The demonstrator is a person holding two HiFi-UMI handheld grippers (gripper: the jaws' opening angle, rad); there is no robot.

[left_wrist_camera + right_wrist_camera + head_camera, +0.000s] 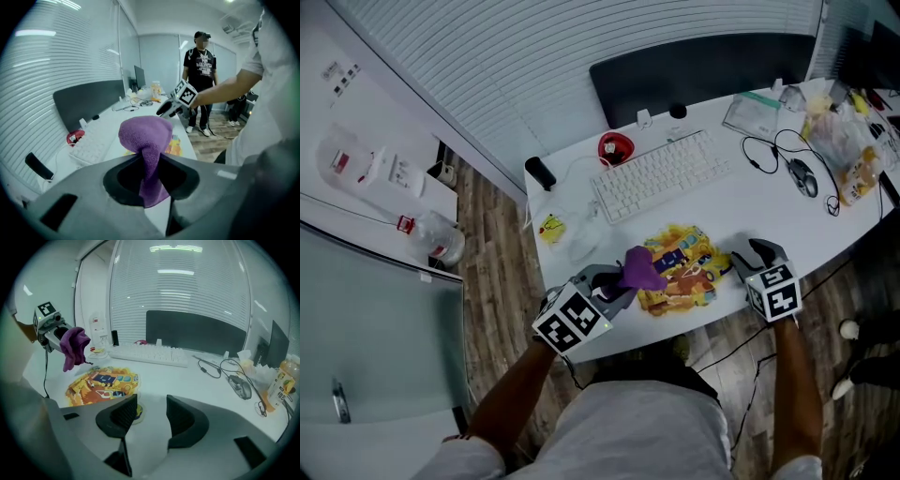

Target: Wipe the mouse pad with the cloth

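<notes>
— Starting big?
— White desk (741,202), curved along the near edge. White keyboard (661,173) laid across its middle.
— And the pad (680,267)?
— Flat at the near edge, just in front of the keyboard. Irregular outline, bright yellow-orange cartoon print with blue patches.
— And the left gripper (151,164)?
— Clamped on the cloth (639,270). Purple, fuzzy, bunched into a lump ahead of the jaws, with a tail pinched between them. Held over the pad's left end; seems raised off it in the right gripper view.
— And the right gripper (152,411)?
— Low at the pad's right edge, jaws apart, nothing between them.
— Containers?
— Clear bag (839,141) at the desk's far right, stuffed with yellowish things. Small red dish (616,148) behind the keyboard's left end; contents impossible to make out.
— Anything smaller?
— Dark mouse (803,176) with its cable, just beside the bag.
</notes>
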